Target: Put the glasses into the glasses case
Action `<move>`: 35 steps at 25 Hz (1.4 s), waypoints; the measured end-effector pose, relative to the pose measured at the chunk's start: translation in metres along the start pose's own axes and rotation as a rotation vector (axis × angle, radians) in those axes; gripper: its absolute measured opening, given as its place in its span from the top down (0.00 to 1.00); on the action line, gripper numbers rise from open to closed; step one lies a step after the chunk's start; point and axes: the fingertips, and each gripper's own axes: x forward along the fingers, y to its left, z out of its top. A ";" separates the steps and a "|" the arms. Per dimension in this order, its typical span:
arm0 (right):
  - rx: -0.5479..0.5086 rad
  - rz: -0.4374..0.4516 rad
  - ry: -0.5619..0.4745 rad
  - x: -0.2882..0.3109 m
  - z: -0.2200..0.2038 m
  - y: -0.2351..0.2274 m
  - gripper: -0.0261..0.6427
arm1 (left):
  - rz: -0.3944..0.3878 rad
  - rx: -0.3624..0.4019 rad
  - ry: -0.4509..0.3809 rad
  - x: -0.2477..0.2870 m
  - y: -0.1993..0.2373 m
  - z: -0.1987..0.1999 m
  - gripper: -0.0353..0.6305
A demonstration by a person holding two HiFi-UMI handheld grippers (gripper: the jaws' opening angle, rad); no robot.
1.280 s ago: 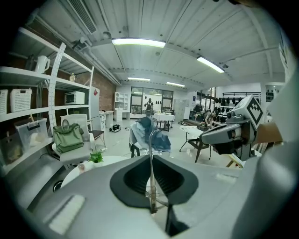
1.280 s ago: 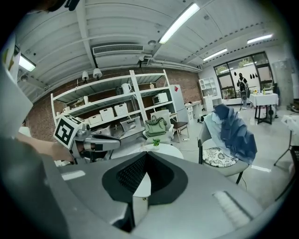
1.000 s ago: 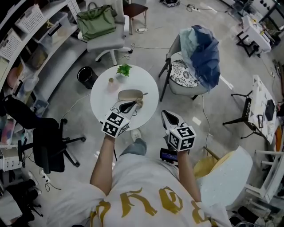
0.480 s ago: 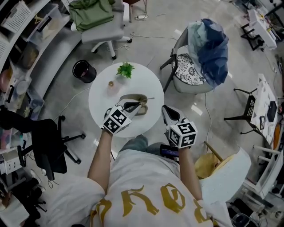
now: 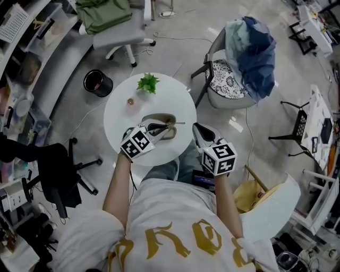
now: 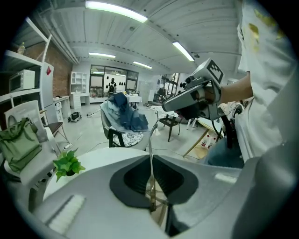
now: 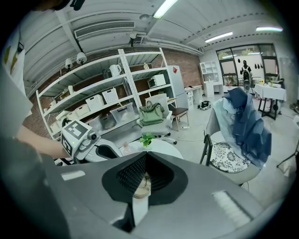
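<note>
An open beige glasses case (image 5: pixel 160 118) lies on the round white table (image 5: pixel 121 118). My left gripper (image 5: pixel 154 129) sits at the case's near edge, shut on the glasses. One thin metal temple (image 5: pixel 177 124) sticks out to the right over the case. In the left gripper view that temple (image 6: pixel 150 154) rises straight up from between the closed jaws, and the lenses are hidden. My right gripper (image 5: pixel 201 134) hovers at the table's right rim, shut and holding nothing. The right gripper view shows the case (image 7: pixel 140 183) through the notch between its jaws.
A small green plant (image 5: pixel 148 83) and a small pink jar (image 5: pixel 129 101) stand at the table's far side. A black bin (image 5: pixel 97 82), a chair draped in blue clothes (image 5: pixel 249 53), a grey office chair with a green bag (image 5: pixel 106 16) and a black chair (image 5: pixel 58 170) surround the table.
The head camera has shifted, so the table sits higher in view. The glasses temple now reaches further right over the case. Both grippers keep their places beside the case.
</note>
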 end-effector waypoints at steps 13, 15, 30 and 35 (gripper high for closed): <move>-0.005 0.066 0.076 0.035 -0.005 -0.019 0.92 | -0.015 -0.001 0.185 0.015 0.013 -0.042 0.92; -0.007 0.071 0.089 0.038 -0.006 -0.023 0.92 | -0.021 -0.013 0.201 0.017 0.014 -0.049 0.91; -0.047 0.140 0.176 0.063 -0.026 -0.019 0.92 | -0.017 -0.035 0.378 0.036 0.022 -0.088 0.91; -0.049 0.150 0.189 0.065 -0.028 -0.020 0.92 | 0.003 -0.046 0.410 0.039 0.027 -0.095 0.91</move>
